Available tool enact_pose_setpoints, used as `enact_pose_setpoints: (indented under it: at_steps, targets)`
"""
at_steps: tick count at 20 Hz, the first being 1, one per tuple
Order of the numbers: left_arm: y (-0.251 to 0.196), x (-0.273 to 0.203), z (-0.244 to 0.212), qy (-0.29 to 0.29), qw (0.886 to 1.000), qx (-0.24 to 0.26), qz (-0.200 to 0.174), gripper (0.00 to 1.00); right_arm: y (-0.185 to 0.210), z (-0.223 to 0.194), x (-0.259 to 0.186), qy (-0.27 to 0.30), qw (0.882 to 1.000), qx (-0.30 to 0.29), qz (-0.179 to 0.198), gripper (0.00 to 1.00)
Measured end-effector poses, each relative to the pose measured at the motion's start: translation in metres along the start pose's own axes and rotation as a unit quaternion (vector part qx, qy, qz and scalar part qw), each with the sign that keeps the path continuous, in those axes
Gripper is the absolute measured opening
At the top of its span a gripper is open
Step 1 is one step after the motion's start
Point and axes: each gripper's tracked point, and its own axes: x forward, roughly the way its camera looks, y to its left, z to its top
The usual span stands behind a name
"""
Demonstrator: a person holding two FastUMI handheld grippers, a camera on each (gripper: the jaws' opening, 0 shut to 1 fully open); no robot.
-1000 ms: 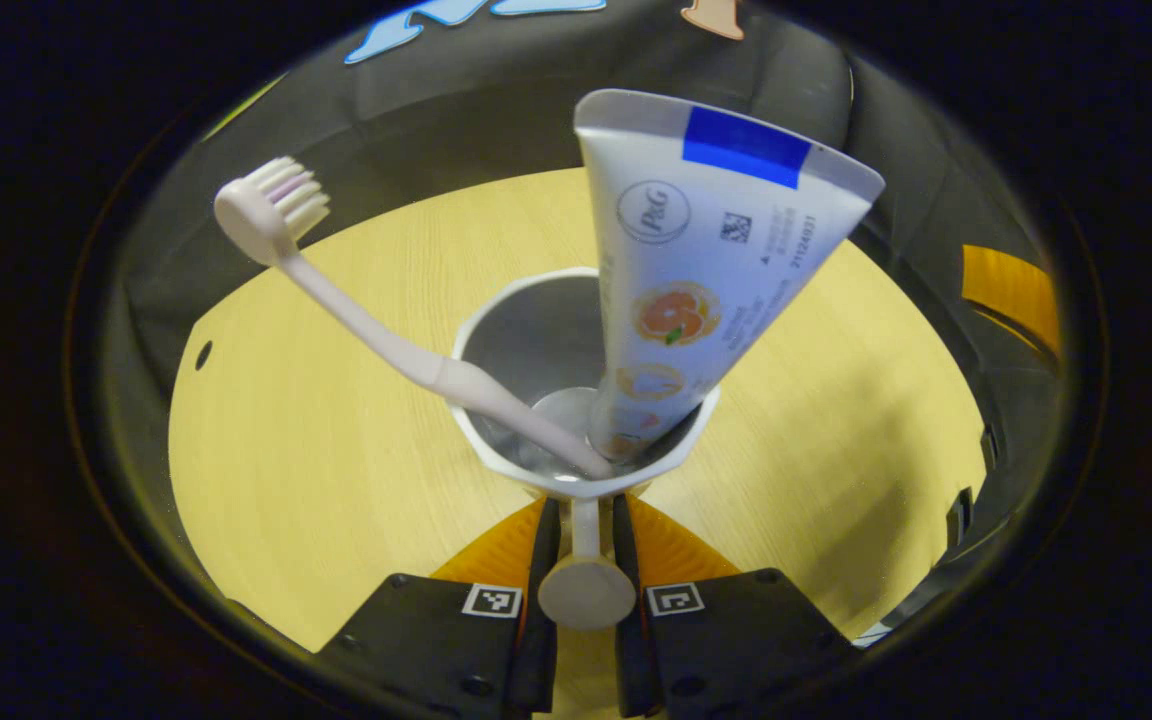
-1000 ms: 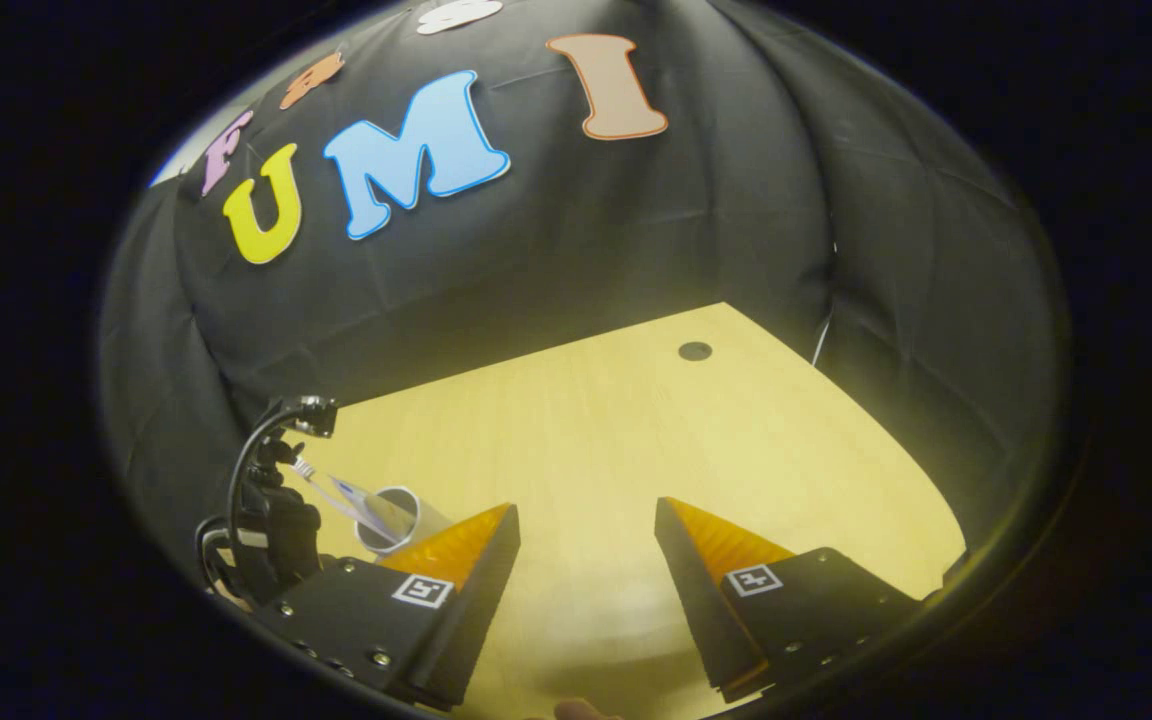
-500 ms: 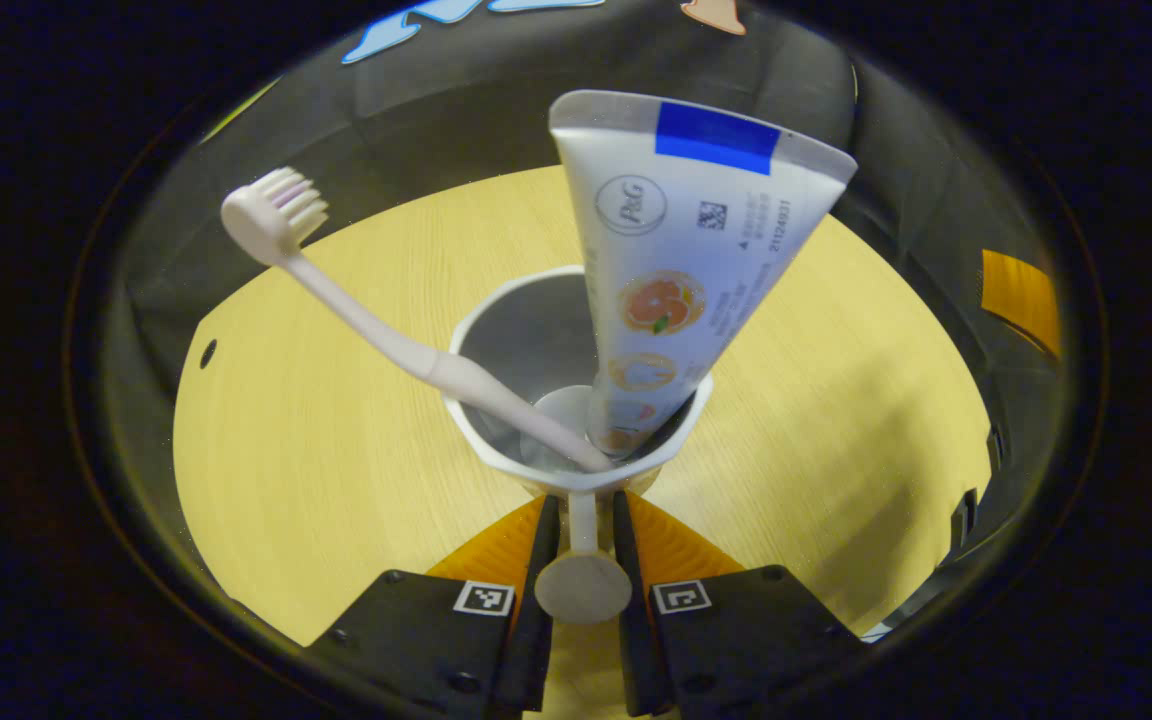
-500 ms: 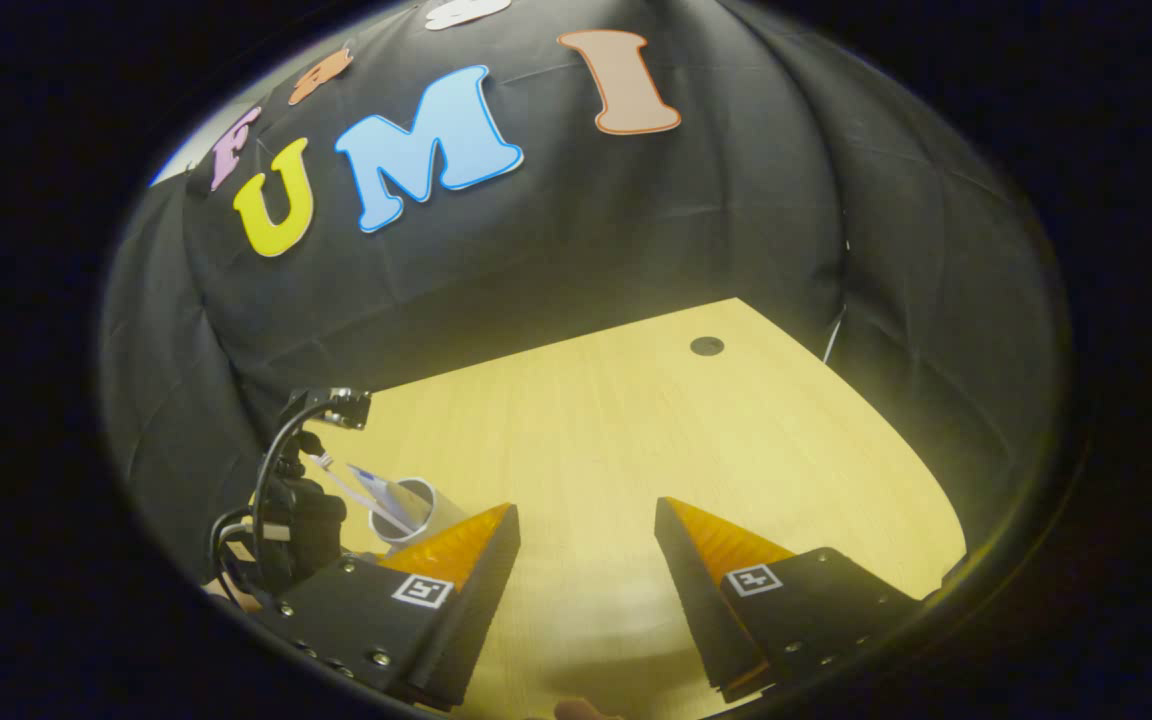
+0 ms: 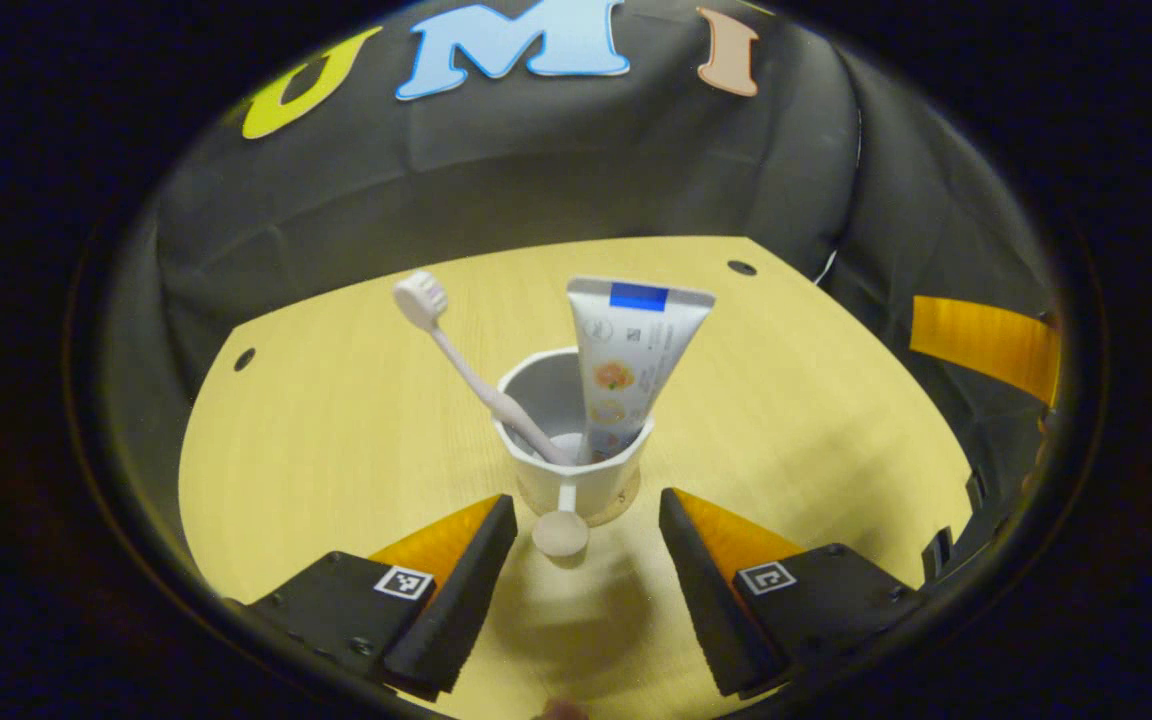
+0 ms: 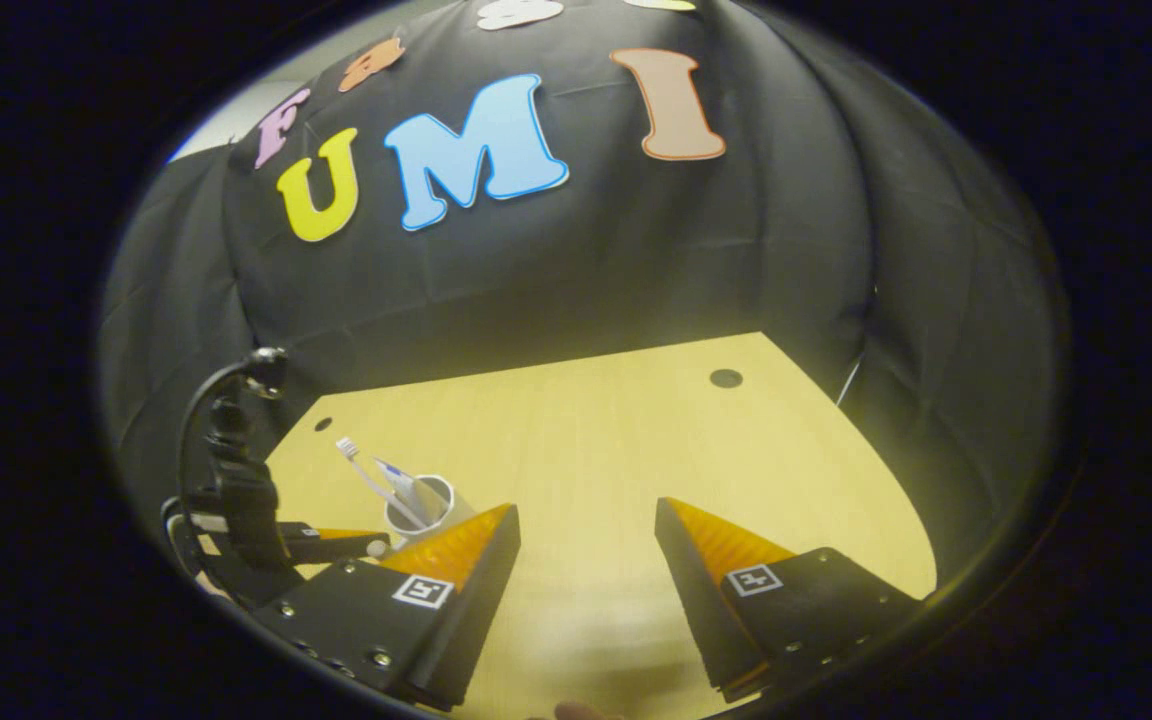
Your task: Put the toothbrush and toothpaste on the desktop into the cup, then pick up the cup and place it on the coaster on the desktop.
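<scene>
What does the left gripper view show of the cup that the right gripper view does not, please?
The left gripper view shows the cup's handle knob lying free between the open left gripper fingers. The right gripper view shows the left gripper from the side, beside the cup. Both show toothbrush and toothpaste standing in the cup on the desktop.

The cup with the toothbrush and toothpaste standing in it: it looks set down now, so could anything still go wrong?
Perhaps. The left gripper is open, but the cup's round-ended handle sits between its fingers, so pulling back crookedly could snag it. The toothbrush and toothpaste lean tall above the rim, so a knock might tip everything. Little of the coaster shows under the cup, so I cannot tell whether it sits centred.
</scene>
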Motion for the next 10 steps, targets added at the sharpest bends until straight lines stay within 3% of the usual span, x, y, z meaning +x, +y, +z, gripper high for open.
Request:
enact_pose_setpoints:
  at_steps: [1,4,5,10]
  targets:
    - [0.002,-0.012,0.005,-0.017,1.000,-0.003,0.005,0.89,0.004,0.003,-0.004,-0.006,1.000,-0.006,0.002,0.83]
    - [0.011,-0.050,0.024,-0.072,0.997,-0.009,0.014,1.00,0.023,0.017,-0.017,-0.028,0.999,-0.020,0.010,0.83]
    - [0.014,-0.064,0.031,-0.091,0.996,-0.013,0.016,0.95,0.027,0.020,-0.021,-0.037,0.999,-0.027,0.009,0.83]
    - [0.028,-0.122,0.072,-0.198,0.979,-0.036,0.026,1.00,0.055,0.044,-0.048,-0.092,0.994,-0.060,0.005,0.83]
